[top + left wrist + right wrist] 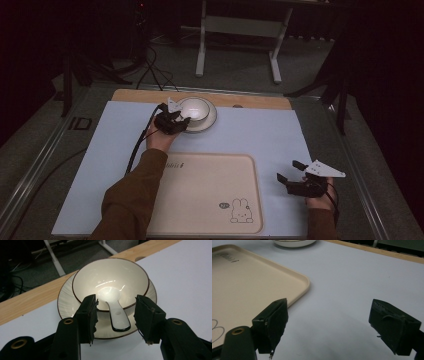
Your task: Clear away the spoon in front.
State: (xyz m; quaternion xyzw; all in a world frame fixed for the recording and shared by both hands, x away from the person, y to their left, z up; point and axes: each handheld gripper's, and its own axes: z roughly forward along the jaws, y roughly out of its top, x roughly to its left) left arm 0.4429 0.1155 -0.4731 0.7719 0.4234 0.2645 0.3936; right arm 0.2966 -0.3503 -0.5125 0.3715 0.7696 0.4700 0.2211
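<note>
Evidently aiming for the spoon [115, 312] propped on the bowl [111, 282], the left gripper [117, 320] straddled its handle, jaws apart, while the right gripper [337, 325] waited open.

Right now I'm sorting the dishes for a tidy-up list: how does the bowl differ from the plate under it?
The bowl is deep with steep sides; the plate is shallow and flat. The bowl is narrower, so the plate's rim shows around it. The bowl holds a white spoon, whose handle sticks out over its edge; the plate carries the bowl. Both are round, cream-white, with a thin dark edge line.
</note>
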